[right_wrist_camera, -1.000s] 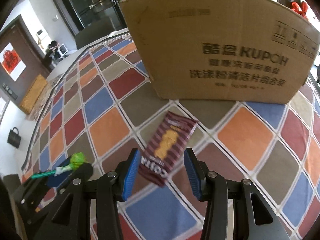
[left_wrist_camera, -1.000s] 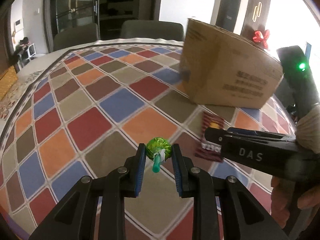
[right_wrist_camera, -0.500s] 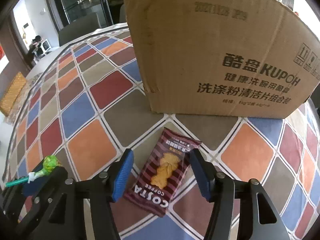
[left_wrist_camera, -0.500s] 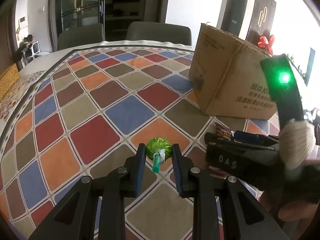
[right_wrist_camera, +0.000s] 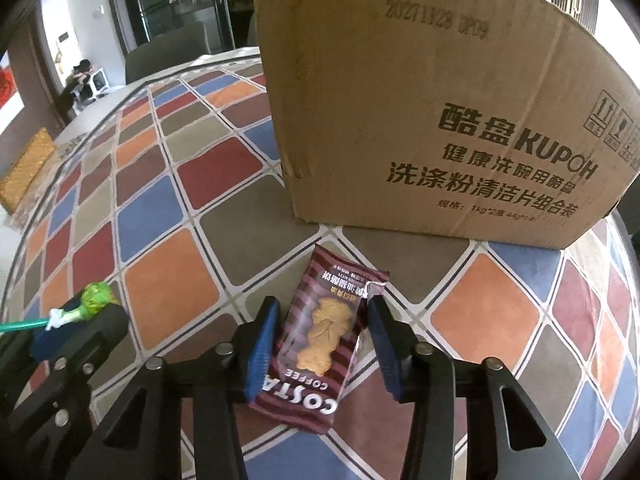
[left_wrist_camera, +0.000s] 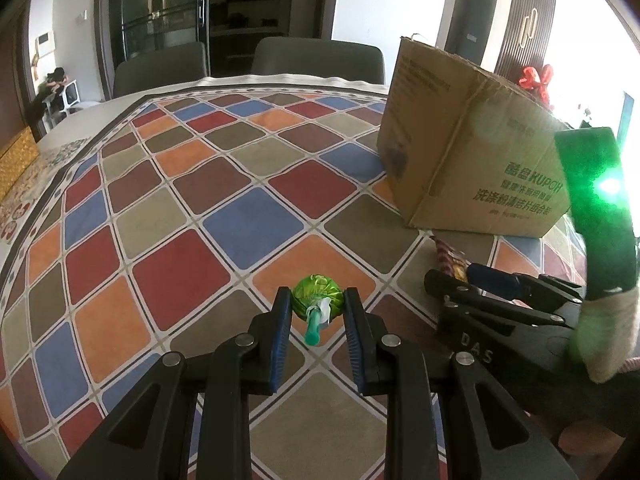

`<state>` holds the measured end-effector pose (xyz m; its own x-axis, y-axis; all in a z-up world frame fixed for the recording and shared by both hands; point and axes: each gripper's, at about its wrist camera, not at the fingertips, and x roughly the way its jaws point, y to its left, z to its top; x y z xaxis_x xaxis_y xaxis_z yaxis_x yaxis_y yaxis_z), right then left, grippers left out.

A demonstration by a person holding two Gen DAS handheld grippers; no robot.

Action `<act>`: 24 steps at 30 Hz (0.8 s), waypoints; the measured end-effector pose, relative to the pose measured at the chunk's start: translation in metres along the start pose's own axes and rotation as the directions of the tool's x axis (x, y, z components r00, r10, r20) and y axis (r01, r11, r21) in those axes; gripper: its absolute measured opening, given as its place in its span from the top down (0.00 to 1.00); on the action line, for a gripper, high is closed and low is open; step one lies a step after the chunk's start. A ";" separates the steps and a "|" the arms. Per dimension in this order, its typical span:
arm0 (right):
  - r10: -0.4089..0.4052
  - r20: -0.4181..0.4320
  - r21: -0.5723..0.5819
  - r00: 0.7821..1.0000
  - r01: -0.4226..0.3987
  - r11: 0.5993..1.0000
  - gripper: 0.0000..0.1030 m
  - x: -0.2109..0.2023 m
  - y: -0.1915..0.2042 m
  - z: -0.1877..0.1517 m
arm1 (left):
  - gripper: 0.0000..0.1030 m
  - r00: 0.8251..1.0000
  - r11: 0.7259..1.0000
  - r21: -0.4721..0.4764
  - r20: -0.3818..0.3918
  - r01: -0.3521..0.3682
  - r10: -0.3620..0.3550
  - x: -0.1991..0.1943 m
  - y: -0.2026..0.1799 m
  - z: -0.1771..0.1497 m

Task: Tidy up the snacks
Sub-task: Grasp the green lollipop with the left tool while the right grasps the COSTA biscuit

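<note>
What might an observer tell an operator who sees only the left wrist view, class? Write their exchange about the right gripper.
Operator: What do the jaws of the right gripper hold?
Observer: A maroon striped packet lettered COSTA COFFEE; the jaws have just been closing on it.
Operator: Do the pads touch it?
Observer: Both blue pads press its long edges.
Operator: Which snack is inside?
Observer: The front pictures a golden biscuit.
</note>
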<state>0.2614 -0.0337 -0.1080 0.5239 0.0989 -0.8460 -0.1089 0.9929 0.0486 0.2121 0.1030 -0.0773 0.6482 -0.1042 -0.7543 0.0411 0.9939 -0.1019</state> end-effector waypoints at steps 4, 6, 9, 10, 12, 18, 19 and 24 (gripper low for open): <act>0.038 0.009 -0.001 0.999 -0.038 0.999 0.63 -0.005 -0.006 -0.001 | 0.74 1.000 1.000 0.000 0.003 0.003 -0.003 -0.002 -0.004 0.001; 0.059 0.016 0.013 0.998 -0.059 0.998 0.63 -0.007 -0.009 -0.002 | 0.74 1.000 1.000 0.003 0.006 0.002 -0.002 -0.003 -0.005 0.002; 0.105 0.028 0.013 0.994 -0.105 0.994 0.64 -0.010 -0.015 -0.004 | 0.74 1.000 1.000 0.004 0.006 -0.001 0.001 -0.004 -0.007 0.002; 0.116 0.034 0.013 0.993 -0.116 0.993 0.66 -0.012 -0.017 -0.005 | 0.74 1.000 1.000 0.004 0.006 0.000 0.000 -0.004 -0.007 0.002; 0.130 0.043 0.018 0.991 -0.131 0.991 0.71 -0.014 -0.021 -0.005 | 0.74 1.000 1.000 0.005 0.002 0.002 -0.002 -0.002 -0.009 0.002; 0.128 0.037 0.020 0.991 -0.128 0.992 0.69 -0.013 -0.024 -0.005 | 0.74 1.000 1.000 0.011 -0.006 0.013 -0.013 0.001 -0.014 0.002; 0.129 0.031 0.026 0.991 -0.129 0.991 0.66 -0.011 -0.023 -0.004 | 0.74 1.000 1.000 0.012 -0.007 0.011 -0.011 0.001 -0.014 0.002; 0.107 -0.004 0.053 0.994 -0.107 0.993 0.46 -0.004 -0.029 -0.005 | 0.74 1.000 1.000 0.011 -0.011 0.011 -0.011 0.002 -0.014 0.002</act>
<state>0.2586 -0.0632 -0.1085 0.5058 0.2047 -0.8380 -0.1197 0.9787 0.1668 0.2142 0.0887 -0.0766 0.6396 -0.1157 -0.7599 0.0568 0.9930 -0.1034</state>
